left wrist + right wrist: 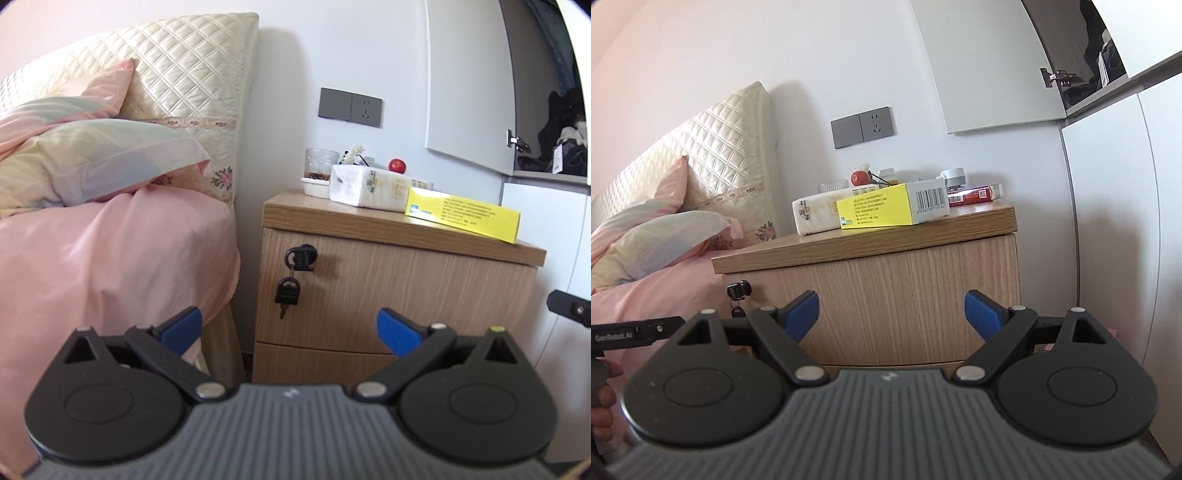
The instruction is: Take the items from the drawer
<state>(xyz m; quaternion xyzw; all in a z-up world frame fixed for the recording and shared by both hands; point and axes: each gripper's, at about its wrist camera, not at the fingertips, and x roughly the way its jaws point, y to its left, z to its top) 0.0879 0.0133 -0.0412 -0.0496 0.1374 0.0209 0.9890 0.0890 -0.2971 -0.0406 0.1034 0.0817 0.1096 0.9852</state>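
Note:
A light wooden nightstand [399, 291] [894, 291] stands beside the bed, both drawers closed. Its upper drawer front [406, 295] has a lock with black keys [290, 288] [738, 293] hanging at the top left. The lower drawer front [321, 360] shows just beyond my left gripper [289, 330], which is open with blue pads and nothing between them, a short way in front of the drawers. My right gripper [891, 314] is open too, empty, facing the upper drawer front. A yellow box [463, 216] [882, 206] lies on top.
A bed with pink bedding [110, 266] and pillows flanks the nightstand on the left. On top sit a tissue pack [369, 190] [816, 216], a glass [320, 164], a red ball [397, 165] [859, 177] and a red packet [973, 194]. White wardrobe doors [1108, 221] stand on the right.

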